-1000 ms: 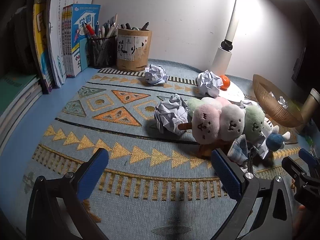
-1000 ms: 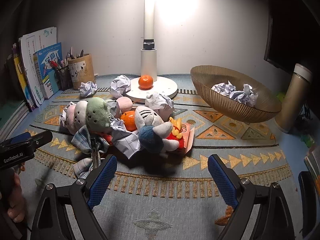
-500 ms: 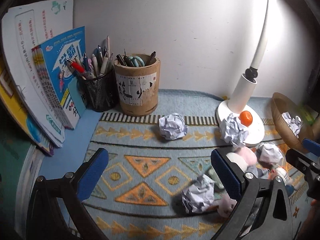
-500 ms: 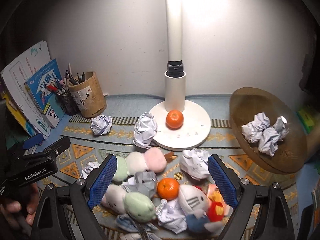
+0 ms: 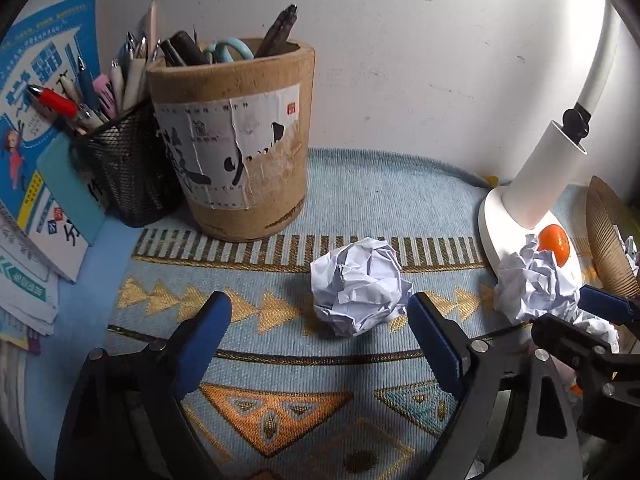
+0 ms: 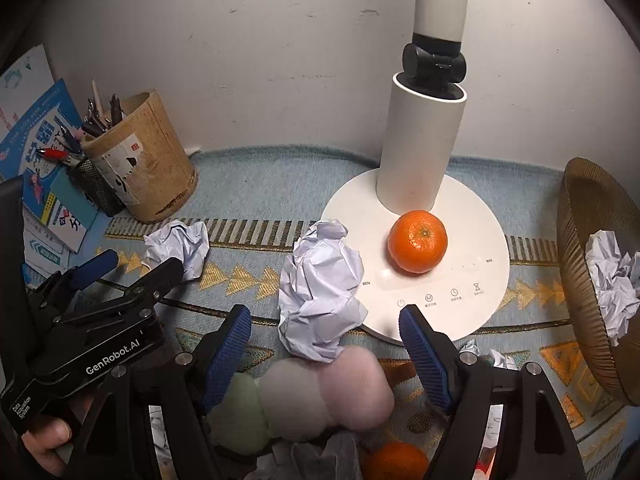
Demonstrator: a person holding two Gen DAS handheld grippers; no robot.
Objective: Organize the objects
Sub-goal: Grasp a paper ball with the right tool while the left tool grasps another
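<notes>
Two claws, left claw (image 5: pixel 316 332) and right claw (image 6: pixel 324 340), are gaping wide and empty, each framing a crumpled paper ball (image 5: pixel 360 286) — likely featherlight, crushable; pinching across the middle looks best.

Pale blue mat (image 5: pixel 360 184) with gold triangles and striped border, white crumpled paper ball (image 5: pixel 360 286), orange tangerine (image 6: pixel 417 241) on white lamp base (image 6: pixel 472 280), tan pen pot (image 5: pixel 236 140) with white label, black mesh pen cup (image 5: pixel 128 172), brown ribbed bowl (image 6: pixel 576 264), pink, white and green plush (image 6: pixel 320 392).
</notes>
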